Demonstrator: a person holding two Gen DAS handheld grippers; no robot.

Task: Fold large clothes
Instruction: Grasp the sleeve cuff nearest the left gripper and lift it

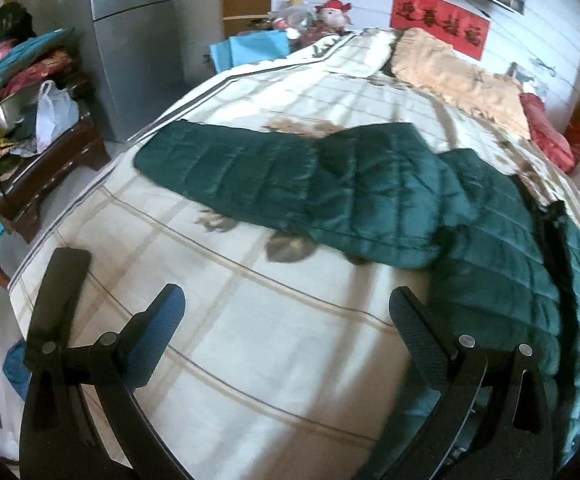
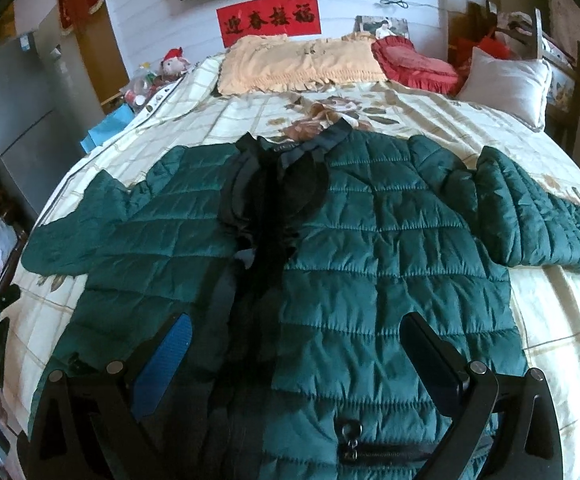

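Right wrist view is showing my right tongs [image 2: 296, 344] hovering with the fingers spread wide apart, holding nothing, over the lower front of the green quilted jacket [image 2: 370, 248]. Between the fingers I am seeing its stitched, puffy panels and, near the hem, a dark zipped pocket [image 2: 386, 454] with a ring pull. Further out, the jacket is lying face up and flat on the checked bedspread [image 2: 550, 320], its dark front opening running up the middle to the collar [image 2: 330, 136], both sleeves spread out to the sides. Beyond the collar, a peach pillow cover [image 2: 298, 62] and a red cushion [image 2: 414, 64] are sitting by the wall.

My left tongs [image 1: 285, 312] are also standing wide apart and empty, hanging over bare bedspread beside the jacket. From here one sleeve [image 1: 249, 172] is stretching across the bed toward the grey fridge [image 1: 137, 40].
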